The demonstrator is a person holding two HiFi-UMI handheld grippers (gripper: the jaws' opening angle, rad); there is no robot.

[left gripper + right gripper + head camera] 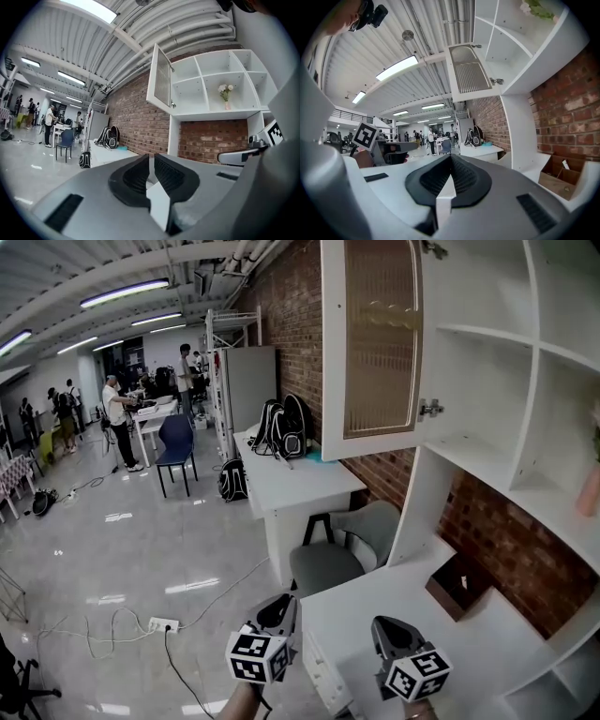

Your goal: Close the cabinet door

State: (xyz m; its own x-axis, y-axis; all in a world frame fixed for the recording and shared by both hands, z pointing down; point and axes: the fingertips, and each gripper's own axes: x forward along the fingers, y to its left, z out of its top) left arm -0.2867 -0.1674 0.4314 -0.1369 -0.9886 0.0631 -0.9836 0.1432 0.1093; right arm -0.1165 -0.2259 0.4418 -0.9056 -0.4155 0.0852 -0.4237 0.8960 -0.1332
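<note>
Left tool (pixel 279 607) and right tool (pixel 391 629) held level side by side, jaws together.

A red brick wall (pixel 291 324) is seen ahead of the jaws and to their right. To their left a glossy grey floor (pixel 112 549) is lit by ceiling tube lights (pixel 122 292). Beyond the jaws a white desk (pixel 300 486) is set against the wall, with backpacks (pixel 284 427) on it and a grey chair (pixel 333 559) nearer.

White cabinet door (pixel 375 343), red brick wall (pixel 291 334), blue chair (pixel 175 442)
</note>
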